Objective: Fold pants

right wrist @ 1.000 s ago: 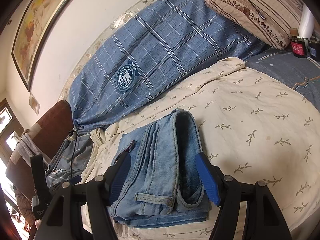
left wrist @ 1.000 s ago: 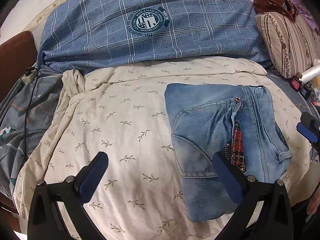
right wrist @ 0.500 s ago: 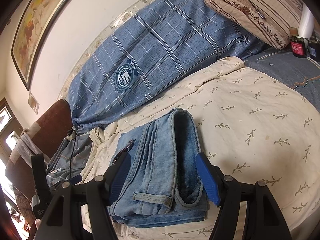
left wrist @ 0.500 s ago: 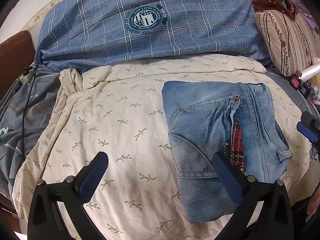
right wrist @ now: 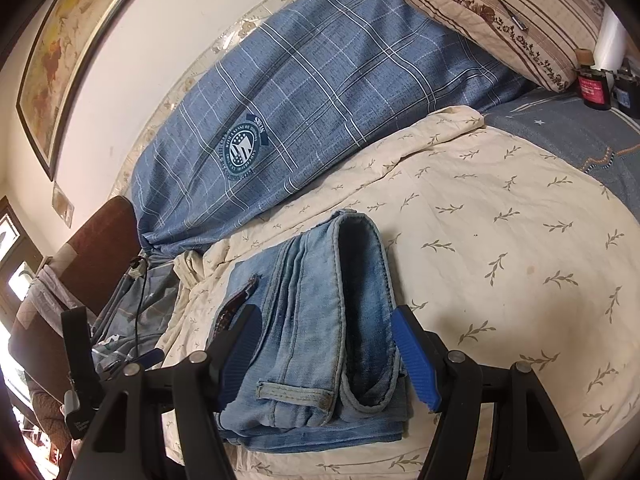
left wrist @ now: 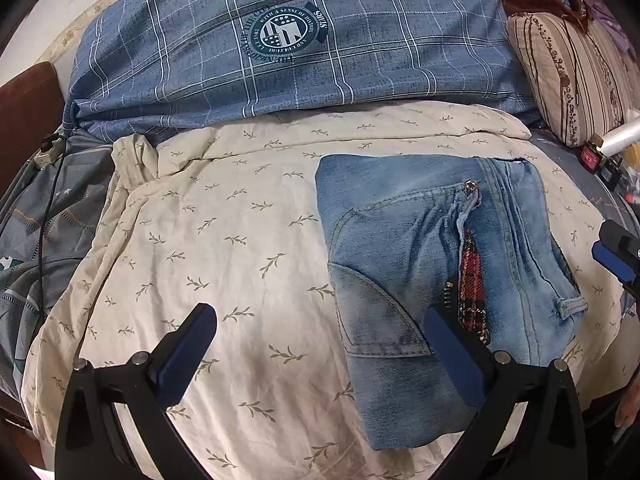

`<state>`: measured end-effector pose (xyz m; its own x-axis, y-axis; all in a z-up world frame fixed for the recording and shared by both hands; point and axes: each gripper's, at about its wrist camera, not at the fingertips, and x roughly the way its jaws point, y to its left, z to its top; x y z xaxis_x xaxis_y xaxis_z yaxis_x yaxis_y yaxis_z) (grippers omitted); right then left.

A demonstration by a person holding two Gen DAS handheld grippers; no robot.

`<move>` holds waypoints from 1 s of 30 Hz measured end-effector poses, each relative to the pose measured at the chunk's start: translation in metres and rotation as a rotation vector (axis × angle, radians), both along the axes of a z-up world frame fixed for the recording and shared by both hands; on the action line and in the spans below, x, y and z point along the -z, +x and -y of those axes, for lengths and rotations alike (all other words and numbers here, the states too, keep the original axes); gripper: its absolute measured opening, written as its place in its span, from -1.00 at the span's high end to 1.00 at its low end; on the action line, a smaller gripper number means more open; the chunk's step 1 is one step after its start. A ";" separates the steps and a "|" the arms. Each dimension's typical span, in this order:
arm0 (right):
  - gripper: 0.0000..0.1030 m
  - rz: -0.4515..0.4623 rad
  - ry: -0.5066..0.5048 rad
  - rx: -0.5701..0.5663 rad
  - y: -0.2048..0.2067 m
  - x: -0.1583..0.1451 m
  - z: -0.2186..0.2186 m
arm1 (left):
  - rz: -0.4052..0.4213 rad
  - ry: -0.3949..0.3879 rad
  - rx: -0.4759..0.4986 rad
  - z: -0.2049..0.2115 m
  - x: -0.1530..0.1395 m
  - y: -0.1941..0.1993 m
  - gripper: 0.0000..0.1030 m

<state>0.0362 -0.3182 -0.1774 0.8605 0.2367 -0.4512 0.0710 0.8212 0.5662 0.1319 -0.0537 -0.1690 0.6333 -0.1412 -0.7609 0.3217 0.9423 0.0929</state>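
The light blue denim pants (left wrist: 432,264) lie folded into a compact block on the cream leaf-print blanket (left wrist: 224,248), fly open with red plaid lining showing. My left gripper (left wrist: 320,348) is open and empty above the blanket, its right finger over the pants' near left part. In the right wrist view the pants (right wrist: 316,320) lie stacked with the waistband and belt loop toward me. My right gripper (right wrist: 326,356) is open, its blue pads either side of the folded waistband end, not closed on it. The right gripper's pad also shows at the left view's right edge (left wrist: 614,258).
A blue plaid duvet (left wrist: 288,52) lies along the wall behind the blanket. A striped pillow (left wrist: 576,76) and small bottles (right wrist: 594,88) sit at the right. A grey bedsheet with a black cable (left wrist: 40,220) is at the left. A framed picture (right wrist: 68,40) hangs on the wall.
Both grippers have drifted slightly; the left view shifted a little so the pants sit a bit lower. The pants have not moved and both grippers stay open.
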 end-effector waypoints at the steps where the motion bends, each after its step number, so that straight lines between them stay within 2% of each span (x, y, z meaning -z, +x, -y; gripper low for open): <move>1: -0.38 -0.001 0.000 -0.001 0.000 0.000 0.000 | 0.000 0.000 0.000 0.000 0.000 0.000 -1.00; 30: -0.38 -0.050 -0.002 -0.003 0.007 0.007 0.003 | -0.019 -0.015 0.000 0.003 0.011 0.005 -1.00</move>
